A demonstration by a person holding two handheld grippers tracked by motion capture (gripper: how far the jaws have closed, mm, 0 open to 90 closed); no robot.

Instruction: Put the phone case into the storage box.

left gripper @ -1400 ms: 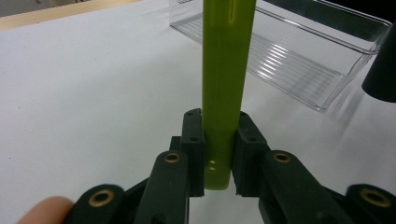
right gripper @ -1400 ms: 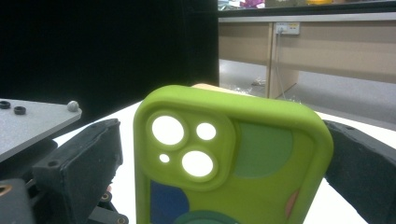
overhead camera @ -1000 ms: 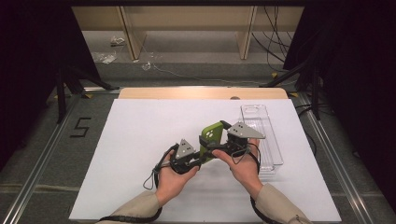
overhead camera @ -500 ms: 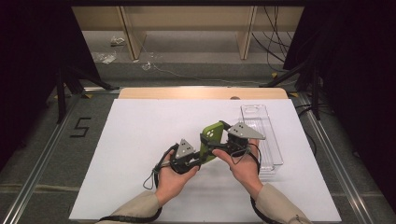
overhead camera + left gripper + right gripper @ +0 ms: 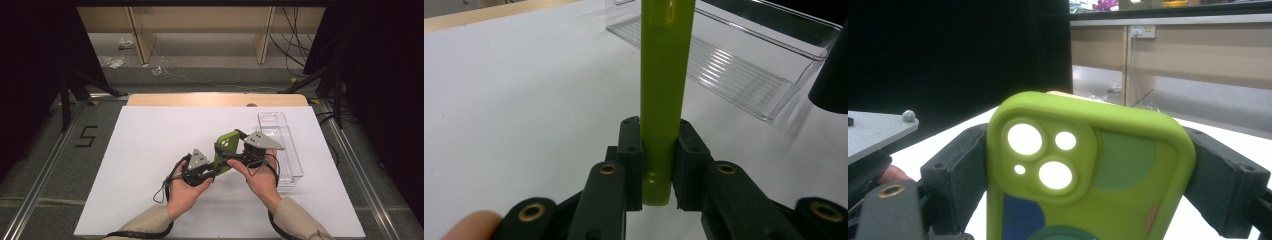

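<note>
Both hand-held grippers grasp the green phone case (image 5: 224, 150): left hand-held gripper (image 5: 212, 170) clamps its thin edge, right hand-held gripper (image 5: 235, 152) its sides, raised over the surface (image 5: 140, 150).

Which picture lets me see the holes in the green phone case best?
The right gripper view: the green phone case faces the camera, so its round camera holes show plainly. The left gripper view shows its thin edge, pinched between black jaws. The high view shows it small and tilted between both grippers.

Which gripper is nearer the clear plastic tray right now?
Right. The right gripper, its jaws around the green phone case, sits just beside the clear plastic tray. The left gripper, clamped on the case's lower edge, is farther toward the table's middle.
</note>
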